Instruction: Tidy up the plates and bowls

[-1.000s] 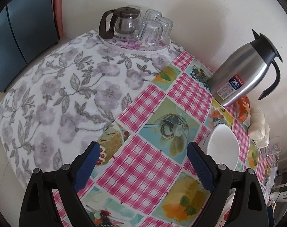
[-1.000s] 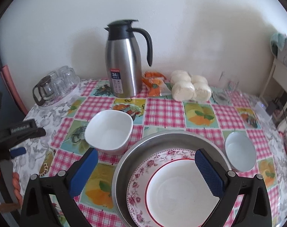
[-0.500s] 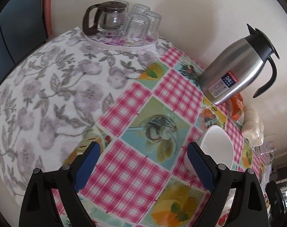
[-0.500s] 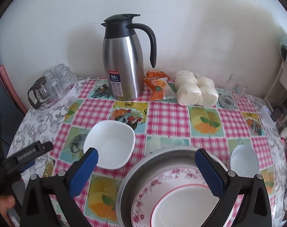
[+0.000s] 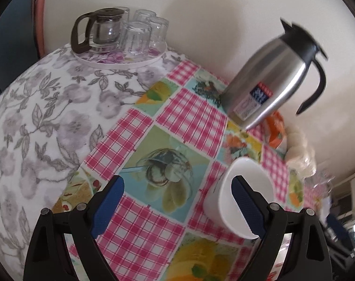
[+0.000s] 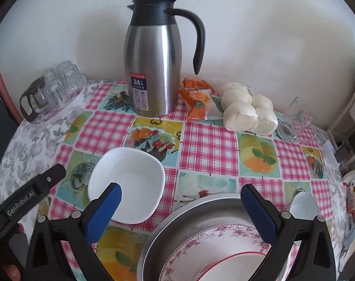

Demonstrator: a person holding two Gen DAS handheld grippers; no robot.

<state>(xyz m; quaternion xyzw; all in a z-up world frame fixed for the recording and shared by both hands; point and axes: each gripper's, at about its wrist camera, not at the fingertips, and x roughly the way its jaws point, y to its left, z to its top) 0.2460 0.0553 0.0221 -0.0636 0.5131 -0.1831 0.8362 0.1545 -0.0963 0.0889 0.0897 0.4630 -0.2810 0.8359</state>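
While open, left tongs (image 5: 177, 199) near bowl (image 5: 241, 187)

Glossy white bowl (image 6: 127, 183), brushed-steel jug (image 6: 154, 70)

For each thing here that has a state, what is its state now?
left tool: open, holds nothing
right tool: open, holds nothing
square bowl: upright, empty
steel pan: holds a flowered plate
small bowl: upright
thermos: upright, lid shut
glasses: upside down

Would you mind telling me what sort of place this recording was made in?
Most likely a home dining table: a fruit-print tablecloth, a steel thermos jug, steamed buns, and a metal basin holding a floral plate.
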